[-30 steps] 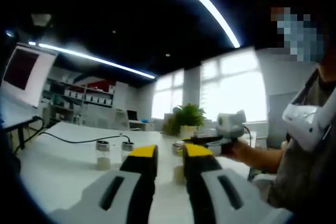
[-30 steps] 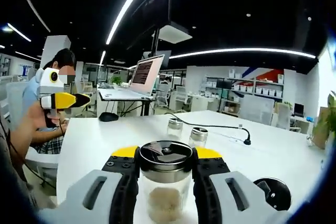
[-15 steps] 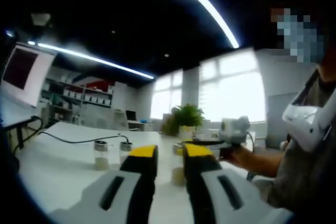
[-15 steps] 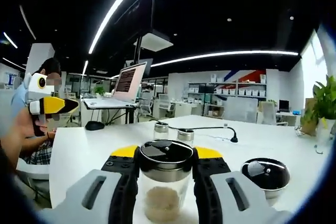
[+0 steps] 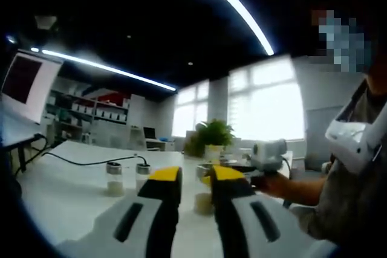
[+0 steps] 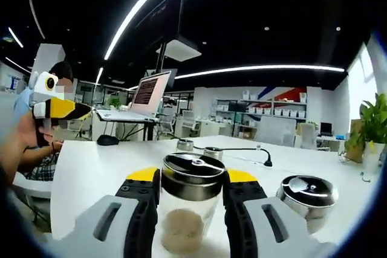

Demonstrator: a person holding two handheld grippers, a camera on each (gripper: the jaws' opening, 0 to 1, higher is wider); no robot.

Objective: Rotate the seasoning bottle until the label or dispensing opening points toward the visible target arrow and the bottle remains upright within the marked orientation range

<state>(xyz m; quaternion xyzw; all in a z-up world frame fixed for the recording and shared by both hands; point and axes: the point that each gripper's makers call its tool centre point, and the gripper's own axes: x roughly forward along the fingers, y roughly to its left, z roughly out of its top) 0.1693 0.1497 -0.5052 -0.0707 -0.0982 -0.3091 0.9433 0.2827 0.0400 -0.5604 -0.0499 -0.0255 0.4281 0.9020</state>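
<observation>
While right claw [image 6: 191, 180] clamps seasoning bottle [image 6: 189, 209], second jar [image 6: 309, 200] just beside.

Seasoning bottle [image 6: 191, 200]: clear glass-like body, tan granular fill, lid [image 6: 193, 168] shiny brushed metal with glossy black band. Right gripper [image 6: 191, 194]: matt grey plastic bodies, black jaw faces, glossy yellow tips, clamped against the bottle. Second bottle's lid [image 6: 310, 191] at lower right: same polished metal, catches ceiling light. Table [image 6: 97, 170]: smooth white, slight sheen. Left gripper [image 5: 188, 188]: same matt grey plastic, yellow tips. Two small jars [image 5: 115, 177] at frame left: clear with metallic caps. Cable [image 5: 72, 161]: matt black.
</observation>
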